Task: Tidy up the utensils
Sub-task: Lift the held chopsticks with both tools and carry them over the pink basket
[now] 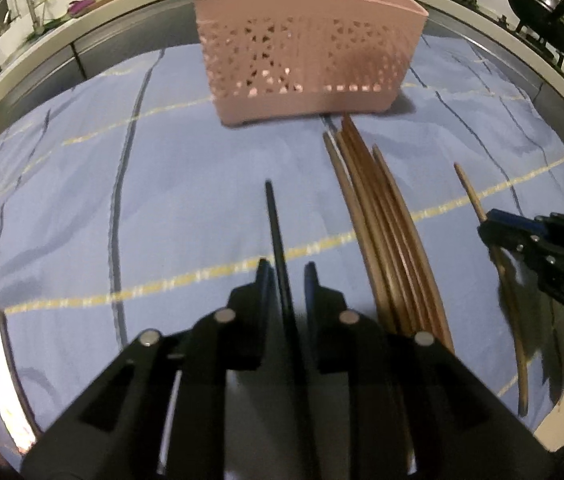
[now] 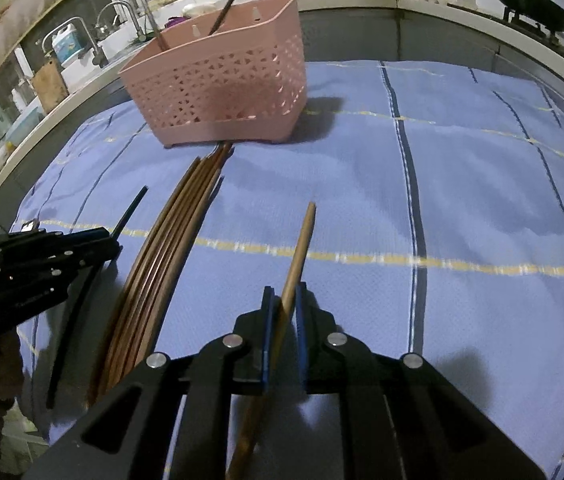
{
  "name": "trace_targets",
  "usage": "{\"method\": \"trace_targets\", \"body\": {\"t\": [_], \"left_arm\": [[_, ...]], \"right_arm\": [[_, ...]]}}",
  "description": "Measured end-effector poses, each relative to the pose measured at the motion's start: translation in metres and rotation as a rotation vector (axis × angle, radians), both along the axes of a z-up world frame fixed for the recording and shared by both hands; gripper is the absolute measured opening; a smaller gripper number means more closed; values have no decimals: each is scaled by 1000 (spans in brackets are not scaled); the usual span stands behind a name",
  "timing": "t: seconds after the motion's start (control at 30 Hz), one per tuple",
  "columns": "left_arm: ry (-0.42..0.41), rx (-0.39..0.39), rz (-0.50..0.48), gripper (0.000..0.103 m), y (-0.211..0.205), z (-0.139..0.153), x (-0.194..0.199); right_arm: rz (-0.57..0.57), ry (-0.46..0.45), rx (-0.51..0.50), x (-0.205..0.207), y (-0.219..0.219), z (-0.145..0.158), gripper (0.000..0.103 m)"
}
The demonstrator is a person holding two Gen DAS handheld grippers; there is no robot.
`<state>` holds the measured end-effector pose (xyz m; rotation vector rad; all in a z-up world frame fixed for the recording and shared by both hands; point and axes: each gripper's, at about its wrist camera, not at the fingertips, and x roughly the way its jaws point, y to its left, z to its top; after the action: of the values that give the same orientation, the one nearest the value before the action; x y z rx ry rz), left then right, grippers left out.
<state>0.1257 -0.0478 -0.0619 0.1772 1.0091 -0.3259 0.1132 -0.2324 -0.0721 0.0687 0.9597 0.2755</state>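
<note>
Gripping a slim black chopstick, left jaws clench; right jaws pinch a tapered wooden chopstick.

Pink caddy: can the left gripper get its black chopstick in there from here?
Probably yes. The left gripper grips the black chopstick, and only bare blue cloth separates it from the pink caddy, whose top is open.

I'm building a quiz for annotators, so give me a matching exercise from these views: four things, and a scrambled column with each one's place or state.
1. black chopstick
2. light wooden chopstick
3. brown chopstick bundle
4. pink basket

A. lying loose on the cloth
B. between the right gripper's fingers
C. standing at the far end of the cloth
D. between the left gripper's fingers

Pairs: 1-D, 2-B, 3-A, 4-C
</note>
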Motion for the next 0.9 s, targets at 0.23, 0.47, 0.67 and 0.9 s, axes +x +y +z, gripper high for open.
{"method": "trace_targets", "body": {"t": [0.23, 0.47, 0.67, 0.9], "left_arm": [[39, -159, 36, 4, 21, 12, 11], [-125, -293, 21, 4, 49, 82, -17], [-261, -342, -10, 4, 54, 131, -41], [-252, -329, -13, 4, 47, 134, -33]], "right_arm": [[55, -18, 48, 20, 10, 11, 6], [103, -235, 125, -9, 6, 75, 5], [102, -399, 154, -33, 3, 117, 5], [82, -421, 136, -33, 6, 125, 5]]}}
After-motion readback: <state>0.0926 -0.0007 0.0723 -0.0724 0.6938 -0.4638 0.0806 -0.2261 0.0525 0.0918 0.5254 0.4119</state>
